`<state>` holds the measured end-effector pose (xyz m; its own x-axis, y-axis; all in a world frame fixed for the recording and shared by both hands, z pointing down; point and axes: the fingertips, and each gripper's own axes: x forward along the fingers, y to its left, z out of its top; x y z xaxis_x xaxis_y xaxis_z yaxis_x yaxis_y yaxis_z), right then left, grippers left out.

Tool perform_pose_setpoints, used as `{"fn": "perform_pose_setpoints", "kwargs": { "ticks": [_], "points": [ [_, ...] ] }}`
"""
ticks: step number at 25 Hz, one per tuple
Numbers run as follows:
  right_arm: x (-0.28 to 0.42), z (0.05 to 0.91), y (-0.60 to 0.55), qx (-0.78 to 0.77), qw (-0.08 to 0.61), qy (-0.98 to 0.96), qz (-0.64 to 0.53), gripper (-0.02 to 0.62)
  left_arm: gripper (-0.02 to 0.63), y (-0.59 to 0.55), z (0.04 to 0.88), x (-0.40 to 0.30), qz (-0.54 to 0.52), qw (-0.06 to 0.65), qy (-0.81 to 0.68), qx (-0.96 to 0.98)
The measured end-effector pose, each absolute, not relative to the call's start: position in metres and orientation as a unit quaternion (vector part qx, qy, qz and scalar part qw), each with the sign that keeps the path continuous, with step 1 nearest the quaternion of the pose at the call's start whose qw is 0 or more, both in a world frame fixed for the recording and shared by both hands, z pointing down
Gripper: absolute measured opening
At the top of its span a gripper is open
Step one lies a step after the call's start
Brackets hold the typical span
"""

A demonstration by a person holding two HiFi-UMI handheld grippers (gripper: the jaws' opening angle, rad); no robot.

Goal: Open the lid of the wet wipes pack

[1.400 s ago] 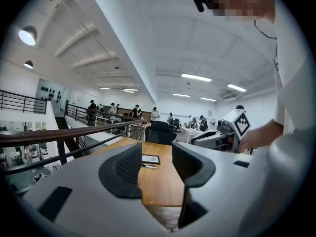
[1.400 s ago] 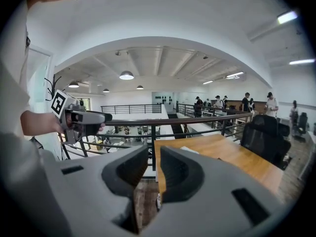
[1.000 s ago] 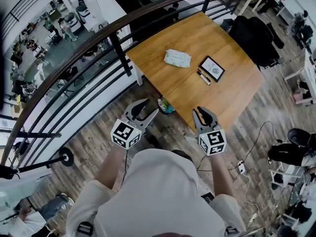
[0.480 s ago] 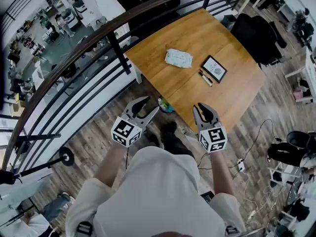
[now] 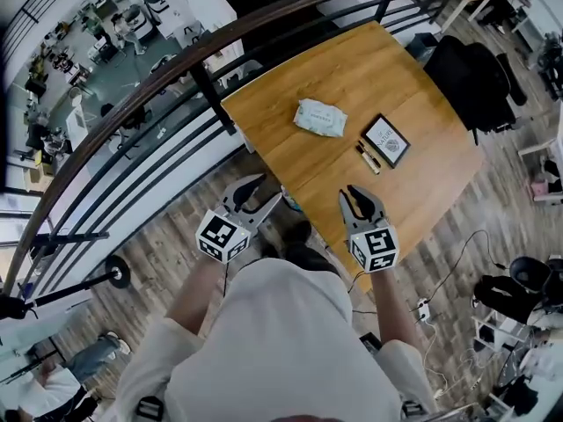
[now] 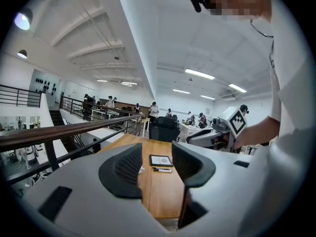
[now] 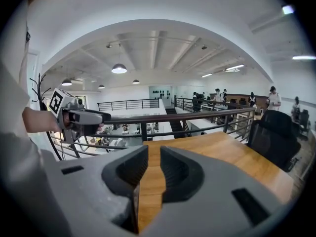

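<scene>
The wet wipes pack (image 5: 319,118), pale green and white with its lid closed, lies flat on the wooden table (image 5: 352,69). Both grippers hover over the floor short of the table's near edge, well away from the pack. My left gripper (image 5: 269,188) is open and empty. In the left gripper view its jaws (image 6: 154,158) frame the table, and only a white sliver of the pack (image 6: 140,170) shows beside the left pad. My right gripper (image 5: 350,192) holds nothing; in its own view (image 7: 154,164) a narrow gap stands between the pads, with bare wood showing through.
A framed tablet (image 5: 387,140) and two pens (image 5: 368,157) lie right of the pack. A dark railing (image 5: 202,60) runs along the table's left side. A black chair (image 5: 471,77) stands at the far right edge. Cables (image 5: 422,306) trail on the floor.
Both grippers and the person have advanced toward the table, whose near edge now lies closer to the fingertips. Neither gripper's jaws have changed.
</scene>
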<state>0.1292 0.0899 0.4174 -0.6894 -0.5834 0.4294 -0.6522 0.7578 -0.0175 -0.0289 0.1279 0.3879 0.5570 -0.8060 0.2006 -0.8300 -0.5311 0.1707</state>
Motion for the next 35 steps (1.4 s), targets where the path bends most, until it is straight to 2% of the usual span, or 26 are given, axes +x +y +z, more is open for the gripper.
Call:
{"fn": "perform_pose_setpoints", "kwargs": {
  "ticks": [12, 23, 35],
  "points": [
    [0.129, 0.438, 0.023, 0.296, 0.213, -0.926, 0.094, 0.063, 0.183, 0.065, 0.4, -0.014, 0.068, 0.135, -0.479, 0.865],
    [0.179, 0.477, -0.044, 0.296, 0.215, -0.924, 0.116, 0.063, 0.183, -0.004, 0.44, 0.035, 0.084, 0.16, -0.482, 0.857],
    [0.156, 0.494, -0.076, 0.34, 0.233, -0.9, 0.142, 0.063, 0.187, -0.052, 0.469, 0.005, 0.097, 0.18, -0.44, 0.874]
  ]
}}
